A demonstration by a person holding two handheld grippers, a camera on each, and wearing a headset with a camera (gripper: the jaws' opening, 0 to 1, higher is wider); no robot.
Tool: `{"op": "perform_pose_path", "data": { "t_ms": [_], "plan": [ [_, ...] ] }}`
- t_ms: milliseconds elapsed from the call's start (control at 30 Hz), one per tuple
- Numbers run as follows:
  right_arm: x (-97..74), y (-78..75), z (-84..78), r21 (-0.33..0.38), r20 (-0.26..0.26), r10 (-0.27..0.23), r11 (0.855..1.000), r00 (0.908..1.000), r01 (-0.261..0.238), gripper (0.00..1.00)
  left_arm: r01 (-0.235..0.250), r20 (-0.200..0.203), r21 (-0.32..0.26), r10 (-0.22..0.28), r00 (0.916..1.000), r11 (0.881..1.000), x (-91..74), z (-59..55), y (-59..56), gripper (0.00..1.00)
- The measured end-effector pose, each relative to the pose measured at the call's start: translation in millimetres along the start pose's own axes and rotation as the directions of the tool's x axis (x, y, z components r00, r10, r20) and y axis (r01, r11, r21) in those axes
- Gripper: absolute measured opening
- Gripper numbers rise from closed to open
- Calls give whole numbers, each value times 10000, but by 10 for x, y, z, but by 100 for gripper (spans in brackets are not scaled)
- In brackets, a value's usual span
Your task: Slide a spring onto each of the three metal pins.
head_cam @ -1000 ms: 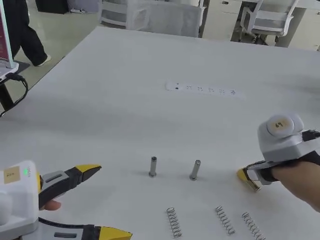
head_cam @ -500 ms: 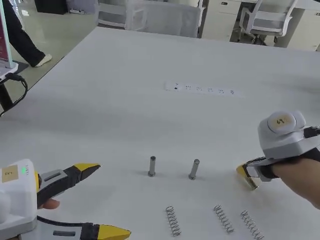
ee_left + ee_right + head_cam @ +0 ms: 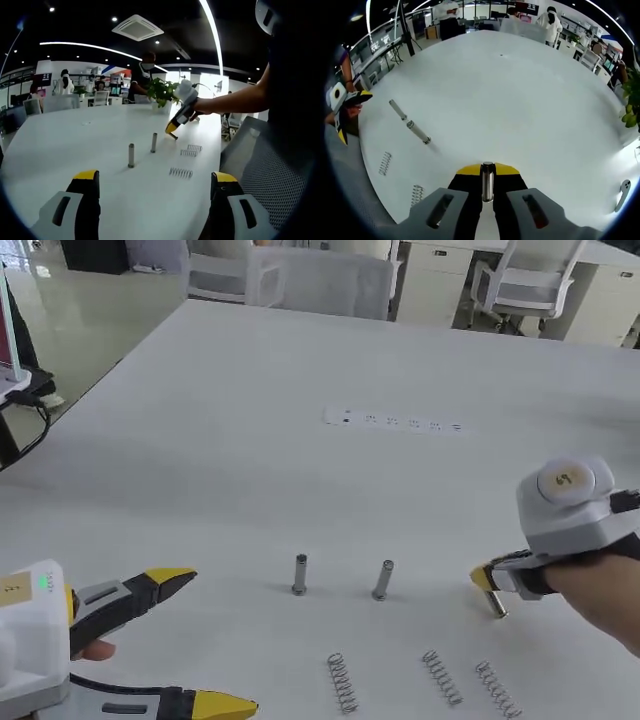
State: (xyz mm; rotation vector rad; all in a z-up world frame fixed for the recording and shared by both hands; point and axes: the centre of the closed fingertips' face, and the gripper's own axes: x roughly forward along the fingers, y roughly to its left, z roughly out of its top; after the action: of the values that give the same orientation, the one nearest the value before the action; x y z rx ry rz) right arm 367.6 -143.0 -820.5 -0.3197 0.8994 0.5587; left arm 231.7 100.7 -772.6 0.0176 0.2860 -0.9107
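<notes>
Metal pin [image 3: 487, 186] pinched in right claw [image 3: 488, 170] — left claw [image 3: 155, 176] spread wide.

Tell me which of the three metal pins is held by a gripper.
The pin clamped in the right gripper; the left pin and the middle pin stand upright on the table, ungripped.

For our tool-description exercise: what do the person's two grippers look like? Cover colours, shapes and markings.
The left gripper and right gripper match: white boxy bodies, grey-and-black fingers with yellow tips. The left one carries a yellowish sticker and a small green light. The right one has a round white cap with a pale yellow label bearing dark marks, and what looks like a black cable.
</notes>
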Motion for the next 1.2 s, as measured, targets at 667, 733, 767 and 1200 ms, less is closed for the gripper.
{"op": "perform_pose_path", "data": {
  "t_ms": [667, 733, 767, 1200],
  "plan": [
    [-66, 59, 74, 15, 382, 109, 9999, 9992, -110, 3, -3, -7, 136, 3, 10000, 9999, -28, 36, -18, 89],
    [-73, 60, 77, 30, 417, 110, 9999, 9991, -112, 3, 3, -1, 137, -3, 10000, 9999, -27, 38, -22, 89],
    [-80, 64, 79, 35, 434, 121, 9999, 9990, -123, 3, 4, -14, 155, -4, 10000, 9999, -26, 37, -25, 89],
    [-118, 69, 81, 82, 586, 109, 9999, 9982, -114, 3, 6, -6, 199, -6, 10000, 9998, -30, 38, -35, 89]
  ]
}}
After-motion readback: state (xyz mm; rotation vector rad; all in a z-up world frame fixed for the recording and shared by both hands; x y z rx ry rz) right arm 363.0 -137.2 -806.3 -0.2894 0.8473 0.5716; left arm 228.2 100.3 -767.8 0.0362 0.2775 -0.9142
